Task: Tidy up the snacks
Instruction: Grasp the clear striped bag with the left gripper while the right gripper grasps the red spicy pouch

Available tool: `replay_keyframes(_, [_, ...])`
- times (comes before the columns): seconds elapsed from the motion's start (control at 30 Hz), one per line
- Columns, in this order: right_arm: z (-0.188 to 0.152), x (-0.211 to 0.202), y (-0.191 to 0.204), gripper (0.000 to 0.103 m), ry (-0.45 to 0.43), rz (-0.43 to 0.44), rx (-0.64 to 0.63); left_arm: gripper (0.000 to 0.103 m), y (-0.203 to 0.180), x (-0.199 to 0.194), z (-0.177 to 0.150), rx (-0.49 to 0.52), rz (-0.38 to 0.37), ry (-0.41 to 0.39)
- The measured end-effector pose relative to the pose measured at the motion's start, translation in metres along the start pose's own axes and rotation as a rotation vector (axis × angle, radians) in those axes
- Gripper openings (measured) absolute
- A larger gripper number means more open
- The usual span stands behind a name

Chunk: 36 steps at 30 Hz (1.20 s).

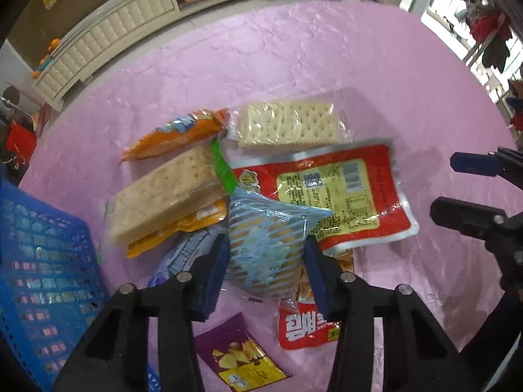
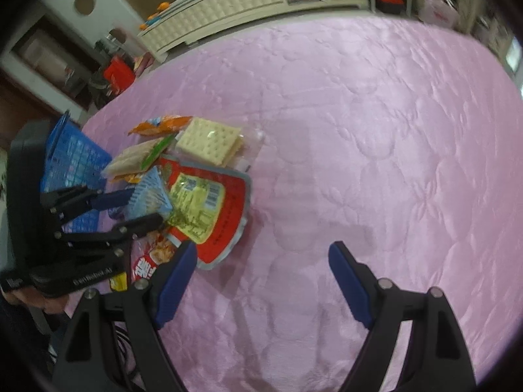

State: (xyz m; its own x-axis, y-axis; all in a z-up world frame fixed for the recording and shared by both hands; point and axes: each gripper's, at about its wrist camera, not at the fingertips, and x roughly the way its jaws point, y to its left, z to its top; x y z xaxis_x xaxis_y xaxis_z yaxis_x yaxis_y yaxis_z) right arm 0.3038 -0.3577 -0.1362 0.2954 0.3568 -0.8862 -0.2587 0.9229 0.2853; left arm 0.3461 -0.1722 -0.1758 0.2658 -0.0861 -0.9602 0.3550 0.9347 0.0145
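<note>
Left gripper clamped on the blue-striped packet, atop the snack pile.
We should lift straight, then carry to the blue basket; right gripper hangs open, empty.

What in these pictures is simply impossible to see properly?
- Blue basket: cut off by the left wrist view's edge; contents blurred behind its mesh.
- Yellow packet: mostly hidden under the cracker pack.
- Red Korean-lettered bag: partly behind the left gripper and the striped bag.
- Label print on the red pouch: too small.
</note>
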Motion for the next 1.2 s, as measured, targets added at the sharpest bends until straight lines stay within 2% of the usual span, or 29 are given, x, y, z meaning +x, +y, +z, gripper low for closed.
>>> replay_keyframes(0.2, [0.010,-0.009,0.036,0.086,-0.022,-0.044,-0.253,0.043,0.015,-0.029,-0.019,-0.065,-0.027,-0.070])
replay_keyframes(0.37, [0.009,-0.003,0.069,0.086,0.015,-0.079,-0.502,0.043,0.022,-0.048,-0.037,-0.106,-0.028,-0.109])
replay_keyframes(0.47, [0.008,0.005,0.082,0.086,0.033,-0.088,-0.582,0.043,0.023,-0.059,-0.048,-0.106,-0.028,-0.121])
replay_keyframes(0.6, [0.010,0.030,0.095,0.086,0.106,-0.109,-0.673,0.043,0.027,-0.052,-0.055,-0.128,-0.041,-0.109])
replay_keyframes(0.83, [0.019,0.055,0.104,0.086,0.131,-0.169,-0.759,0.043,0.028,-0.046,-0.061,-0.150,-0.053,-0.102])
replay_keyframes(1.07, [0.039,0.085,0.090,0.090,0.252,-0.133,-0.779,0.043,0.034,-0.047,-0.057,-0.170,-0.046,-0.102])
replay_keyframes(1.1, [0.043,0.086,0.085,0.090,0.261,-0.103,-0.757,0.043,0.036,-0.047,-0.057,-0.173,-0.046,-0.103])
replay_keyframes(1.17, [0.052,0.084,0.081,0.089,0.245,-0.083,-0.737,0.043,0.038,-0.047,-0.056,-0.180,-0.047,-0.103])
replay_keyframes(1.2, [0.054,0.082,0.080,0.084,0.229,-0.072,-0.740,0.043,0.038,-0.047,-0.056,-0.182,-0.047,-0.103])
